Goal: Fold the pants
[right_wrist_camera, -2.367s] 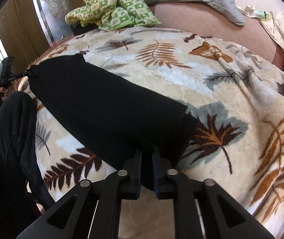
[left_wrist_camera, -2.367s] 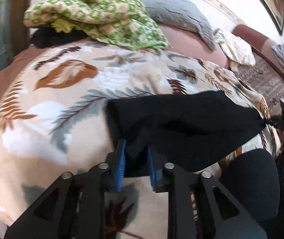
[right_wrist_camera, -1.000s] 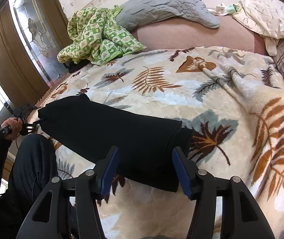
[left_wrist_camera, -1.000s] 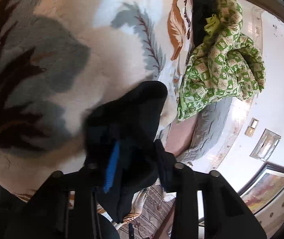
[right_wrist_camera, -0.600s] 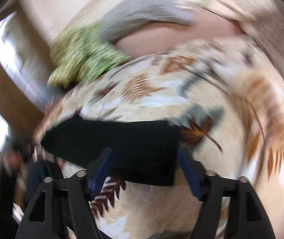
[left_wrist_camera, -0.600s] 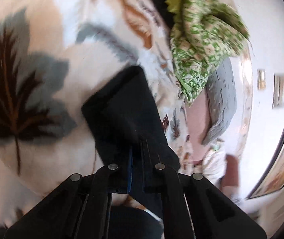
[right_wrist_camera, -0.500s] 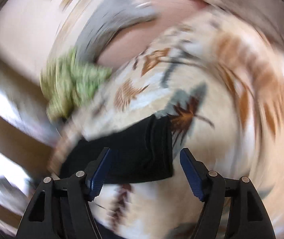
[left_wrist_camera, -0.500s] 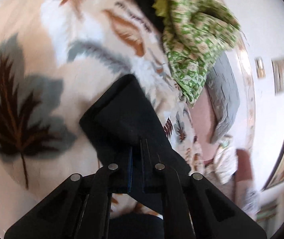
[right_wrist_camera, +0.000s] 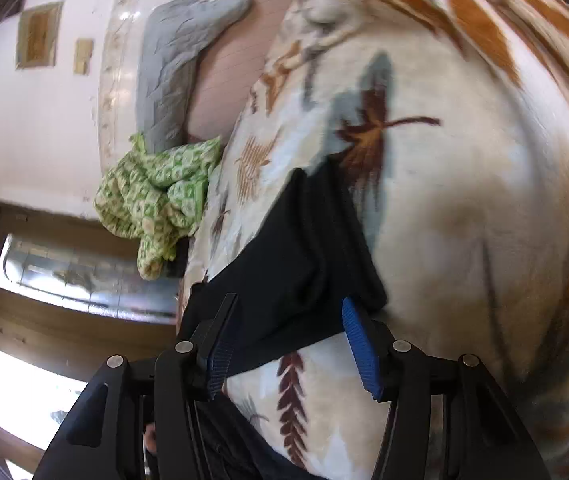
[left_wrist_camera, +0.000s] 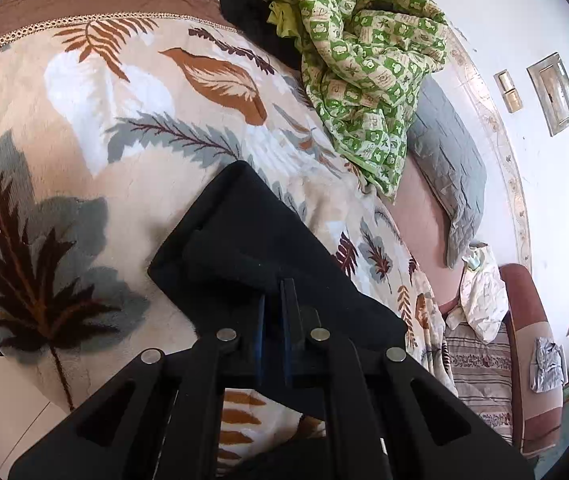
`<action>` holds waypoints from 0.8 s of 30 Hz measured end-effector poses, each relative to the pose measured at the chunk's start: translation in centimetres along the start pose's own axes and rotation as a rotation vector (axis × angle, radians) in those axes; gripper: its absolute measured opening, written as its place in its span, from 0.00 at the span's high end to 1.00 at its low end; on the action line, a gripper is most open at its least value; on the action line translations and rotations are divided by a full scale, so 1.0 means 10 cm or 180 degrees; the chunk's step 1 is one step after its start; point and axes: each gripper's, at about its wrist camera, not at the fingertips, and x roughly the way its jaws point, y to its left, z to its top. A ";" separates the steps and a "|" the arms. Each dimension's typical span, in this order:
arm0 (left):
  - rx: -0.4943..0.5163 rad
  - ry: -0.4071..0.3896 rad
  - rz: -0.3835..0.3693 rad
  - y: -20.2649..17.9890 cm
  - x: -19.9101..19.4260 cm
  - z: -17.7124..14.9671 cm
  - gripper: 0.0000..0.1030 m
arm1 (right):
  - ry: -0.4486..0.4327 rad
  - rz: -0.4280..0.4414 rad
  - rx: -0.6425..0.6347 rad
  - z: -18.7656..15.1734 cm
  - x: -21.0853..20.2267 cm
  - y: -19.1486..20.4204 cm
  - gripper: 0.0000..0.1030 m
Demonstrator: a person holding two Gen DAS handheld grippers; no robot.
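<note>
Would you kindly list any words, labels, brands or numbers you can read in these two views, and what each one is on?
No readable text in either view.
Green patterned quilt: small printed motifs in its squares, too small to tell whether any are letters.
Wall plates: no markings legible.
Black pants: no label or tag showing.
Leaf-print blanket: pattern only, no words.
</note>
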 end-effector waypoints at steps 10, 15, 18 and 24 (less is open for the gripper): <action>0.0190 0.0007 -0.0048 0.01 -0.04 0.01 0.96 | -0.0091 -0.0331 -0.0464 -0.05 0.19 0.19 0.97; 0.0411 -0.0031 0.0088 0.11 -0.20 0.03 0.96 | -0.0243 -0.0332 -0.0530 -0.05 -0.05 0.25 0.97; 0.0260 0.0216 0.0192 0.35 0.04 -0.01 0.96 | -0.0137 -0.0520 -0.0247 -0.02 0.05 -0.01 0.97; 0.0576 0.0024 0.0197 0.17 -0.03 -0.04 0.96 | -0.0249 -0.0480 -0.0438 -0.03 0.01 0.09 0.97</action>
